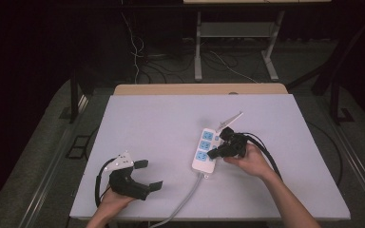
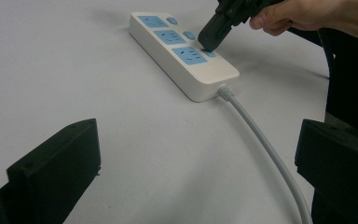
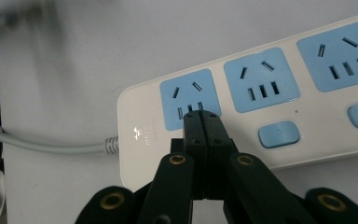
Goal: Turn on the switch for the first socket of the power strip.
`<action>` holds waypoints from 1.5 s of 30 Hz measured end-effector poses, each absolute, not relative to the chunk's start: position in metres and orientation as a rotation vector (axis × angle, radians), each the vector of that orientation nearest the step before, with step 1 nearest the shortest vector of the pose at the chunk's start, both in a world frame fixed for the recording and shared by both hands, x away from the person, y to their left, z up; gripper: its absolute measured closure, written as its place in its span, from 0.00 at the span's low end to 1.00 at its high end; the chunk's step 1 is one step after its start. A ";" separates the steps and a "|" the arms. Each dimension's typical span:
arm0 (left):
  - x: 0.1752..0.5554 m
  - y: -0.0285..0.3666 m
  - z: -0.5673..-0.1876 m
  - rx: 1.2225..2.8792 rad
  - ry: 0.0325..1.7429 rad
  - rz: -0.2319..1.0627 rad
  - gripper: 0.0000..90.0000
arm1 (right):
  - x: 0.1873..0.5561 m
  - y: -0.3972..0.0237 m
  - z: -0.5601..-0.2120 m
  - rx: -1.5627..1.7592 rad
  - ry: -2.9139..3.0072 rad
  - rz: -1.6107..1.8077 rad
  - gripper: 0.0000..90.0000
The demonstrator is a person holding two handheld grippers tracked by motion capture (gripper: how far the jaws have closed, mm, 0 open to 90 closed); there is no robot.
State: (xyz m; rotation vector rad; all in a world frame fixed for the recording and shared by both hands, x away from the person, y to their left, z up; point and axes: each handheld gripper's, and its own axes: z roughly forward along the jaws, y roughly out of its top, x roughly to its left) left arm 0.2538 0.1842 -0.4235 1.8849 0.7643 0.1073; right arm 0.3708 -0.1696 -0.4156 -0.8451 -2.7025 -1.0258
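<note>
A white power strip (image 1: 204, 149) with three blue sockets and blue switch buttons lies right of the table's middle, and its grey cable (image 1: 185, 199) runs to the front edge. My right gripper (image 1: 212, 153) is shut with nothing between its jaws. In the left gripper view its tip (image 2: 209, 39) rests on the blue button (image 2: 210, 53) beside the socket nearest the cable. In the right gripper view the closed tips (image 3: 201, 116) sit on the strip (image 3: 279, 84) just below that socket. My left gripper (image 1: 149, 175) stands open at the front left, well clear of the strip (image 2: 182, 51).
The white tabletop (image 1: 171, 123) has a wooden strip along its far edge. A black cable (image 1: 266, 152) loops from the right gripper across the table's right side. Behind the table stand another table's legs (image 1: 198, 47) and loose floor cables.
</note>
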 end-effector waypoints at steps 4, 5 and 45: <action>0.254 0.184 -0.424 1.887 0.764 0.108 0.00 | 0.369 -0.170 -0.416 -0.833 -2.718 -1.041 1.00; 0.254 0.184 -0.424 1.887 0.764 0.108 0.00 | 0.368 -0.170 -0.417 -0.830 -2.722 -1.044 1.00; 0.257 0.185 -0.426 1.891 0.776 0.102 0.00 | 0.370 -0.169 -0.408 -0.762 -2.772 -1.038 1.00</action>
